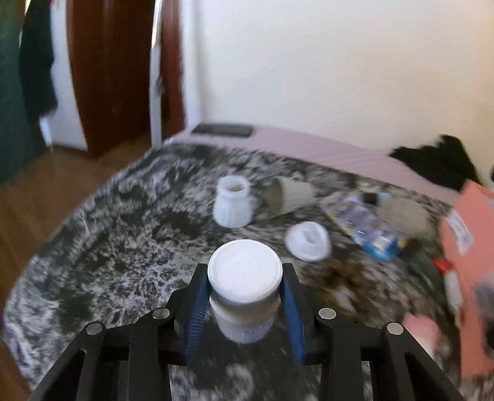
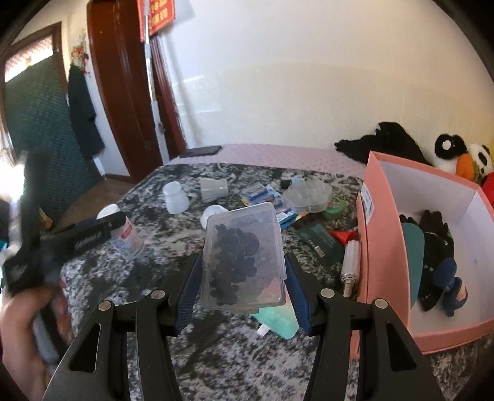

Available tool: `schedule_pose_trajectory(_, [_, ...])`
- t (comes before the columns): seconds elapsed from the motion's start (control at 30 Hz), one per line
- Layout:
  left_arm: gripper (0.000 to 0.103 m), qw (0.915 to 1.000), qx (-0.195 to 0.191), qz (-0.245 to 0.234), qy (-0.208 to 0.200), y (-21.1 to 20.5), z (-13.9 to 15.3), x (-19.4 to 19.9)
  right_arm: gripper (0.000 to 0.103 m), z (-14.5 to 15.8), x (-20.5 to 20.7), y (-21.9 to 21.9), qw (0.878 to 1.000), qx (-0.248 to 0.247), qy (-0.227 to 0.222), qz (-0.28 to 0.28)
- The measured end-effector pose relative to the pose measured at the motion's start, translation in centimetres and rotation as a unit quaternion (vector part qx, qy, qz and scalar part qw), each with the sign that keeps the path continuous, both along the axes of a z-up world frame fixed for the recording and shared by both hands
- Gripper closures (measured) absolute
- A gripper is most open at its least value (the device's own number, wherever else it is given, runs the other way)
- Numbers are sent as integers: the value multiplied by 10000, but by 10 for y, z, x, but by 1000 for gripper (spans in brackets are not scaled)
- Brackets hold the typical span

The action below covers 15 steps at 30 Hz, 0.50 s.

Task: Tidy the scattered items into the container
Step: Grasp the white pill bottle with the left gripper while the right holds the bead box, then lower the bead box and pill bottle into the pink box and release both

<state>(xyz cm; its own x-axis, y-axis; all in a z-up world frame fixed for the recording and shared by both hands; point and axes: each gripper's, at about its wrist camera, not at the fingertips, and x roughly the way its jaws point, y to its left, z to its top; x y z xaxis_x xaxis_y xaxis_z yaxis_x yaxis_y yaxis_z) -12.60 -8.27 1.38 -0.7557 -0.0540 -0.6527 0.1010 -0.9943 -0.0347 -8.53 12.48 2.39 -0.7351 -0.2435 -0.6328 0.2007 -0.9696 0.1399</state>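
Bedspread tally
Beyond the jaws: two white cups (image 1: 233, 203) (image 1: 308, 241), one grey cup (image 1: 289, 195), one pink box (image 2: 413, 246); one white bottle (image 1: 244, 296) between them.

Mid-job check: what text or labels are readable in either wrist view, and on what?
None can be read.
White-capped bottle: faint print, blurred.
Pink box: white sticker, too small.
Red sign by the door: yellow characters, too small.
Blue packets: print too small.
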Motion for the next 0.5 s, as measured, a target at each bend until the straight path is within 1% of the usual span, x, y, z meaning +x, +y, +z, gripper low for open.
schedule_pose_trajectory(0.07, [64, 10000, 84, -39, -7, 0, 4, 13, 47, 5, 11, -2, 10000, 45, 66, 12])
schedule_pose_trajectory(0.2, [64, 9988, 455, 40, -153, -19, 4, 16, 47, 17, 32, 0, 9995, 175, 254, -13])
schedule_pose_trajectory(0.27, [64, 9971, 722, 137, -194, -27, 8, 16, 47, 22, 40, 5, 9990, 239, 373, -80])
schedule_pose_trajectory(0.33, [64, 9964, 841, 32, -56, -19, 19, 21, 47, 28, 42, 9, 9988, 248, 403, -82])
schedule_pose_trajectory(0.37, [64, 9967, 814, -60, 21, -10, 25, 25, 47, 31, 44, 12, 9988, 216, 433, -101])
schedule_pose_trajectory(0.5, [64, 9973, 510, -461, 272, 37, 42, 38, 47, 39, 53, 22, 9982, 241, 534, -117])
